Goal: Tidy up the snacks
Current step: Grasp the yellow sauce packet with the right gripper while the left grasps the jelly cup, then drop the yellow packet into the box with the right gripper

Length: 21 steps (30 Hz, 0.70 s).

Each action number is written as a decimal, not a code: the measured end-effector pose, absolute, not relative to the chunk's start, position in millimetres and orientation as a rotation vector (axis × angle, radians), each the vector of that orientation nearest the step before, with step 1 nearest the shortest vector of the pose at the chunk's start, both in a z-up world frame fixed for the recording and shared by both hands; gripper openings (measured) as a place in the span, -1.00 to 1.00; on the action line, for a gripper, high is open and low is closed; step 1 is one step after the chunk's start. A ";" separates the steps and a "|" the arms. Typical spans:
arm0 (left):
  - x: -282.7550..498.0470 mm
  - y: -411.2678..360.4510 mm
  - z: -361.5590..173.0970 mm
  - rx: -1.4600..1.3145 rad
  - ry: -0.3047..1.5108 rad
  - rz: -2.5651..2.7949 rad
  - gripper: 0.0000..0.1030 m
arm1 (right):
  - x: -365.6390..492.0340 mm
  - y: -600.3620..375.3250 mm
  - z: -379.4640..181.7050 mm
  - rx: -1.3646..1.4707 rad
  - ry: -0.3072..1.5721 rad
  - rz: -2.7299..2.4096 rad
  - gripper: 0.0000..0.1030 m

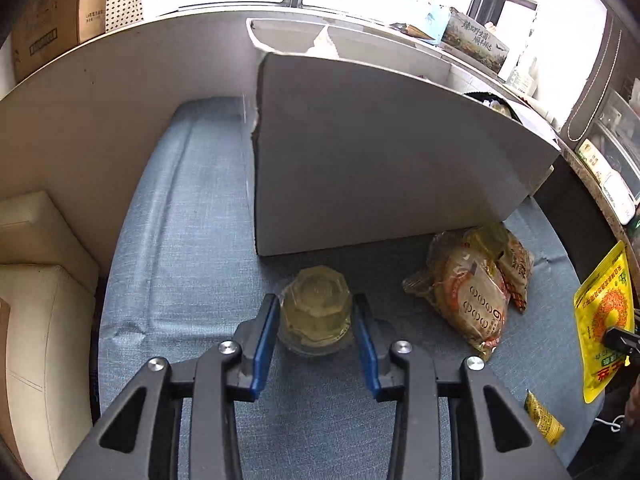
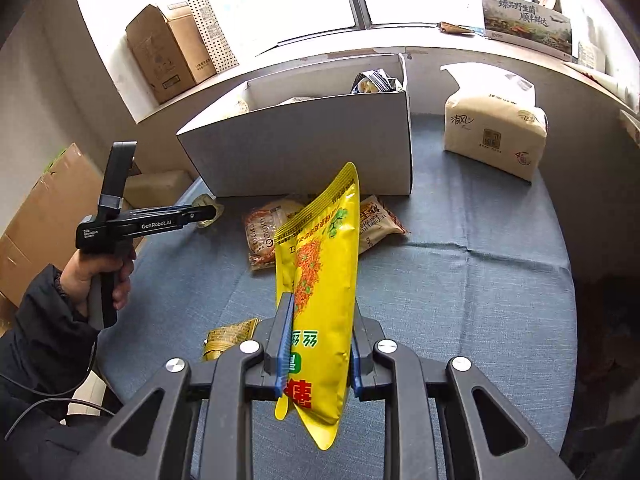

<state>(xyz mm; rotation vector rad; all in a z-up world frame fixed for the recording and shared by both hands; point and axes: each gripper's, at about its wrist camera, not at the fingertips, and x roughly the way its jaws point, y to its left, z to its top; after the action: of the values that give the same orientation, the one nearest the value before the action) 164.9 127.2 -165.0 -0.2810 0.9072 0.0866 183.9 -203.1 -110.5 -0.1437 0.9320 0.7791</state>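
My left gripper (image 1: 316, 312) is shut on a clear jelly cup (image 1: 315, 312) on the blue cloth, just in front of the white cardboard box (image 1: 380, 160). It also shows in the right wrist view (image 2: 208, 213). My right gripper (image 2: 320, 316) is shut on a yellow snack bag (image 2: 320, 280) and holds it upright above the cloth; the bag shows at the right edge of the left wrist view (image 1: 604, 320). Two orange-brown snack packets (image 1: 476, 280) lie in front of the box, also seen in the right wrist view (image 2: 264, 232). The box (image 2: 304, 148) holds some snacks.
A small yellow packet (image 2: 228, 338) lies on the cloth near my right gripper, also in the left wrist view (image 1: 542, 416). A tissue pack (image 2: 496, 120) stands right of the box. Cardboard boxes (image 2: 164, 56) sit on the ledge behind. A grey wall (image 1: 120, 92) bounds the cloth.
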 end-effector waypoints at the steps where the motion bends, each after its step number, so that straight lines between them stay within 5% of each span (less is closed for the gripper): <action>1: 159.5 127.1 -160.5 -0.288 0.889 0.080 -0.22 | 184.6 -200.9 -110.9 -0.145 0.929 0.784 -0.54; 12: 123.1 105.4 -67.9 -0.239 0.668 0.011 -0.22 | 202.9 -176.0 -84.9 -0.094 0.864 0.861 -0.54; 21: 190.0 103.8 -1.2 -0.188 0.554 -0.013 -0.21 | 265.2 -131.3 -20.9 -0.030 0.724 0.866 -0.54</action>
<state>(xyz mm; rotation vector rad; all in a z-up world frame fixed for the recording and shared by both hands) 190.0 103.8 -1.2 -0.1885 0.5540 -0.0132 265.2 -131.3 -20.9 -0.0302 0.7235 0.8656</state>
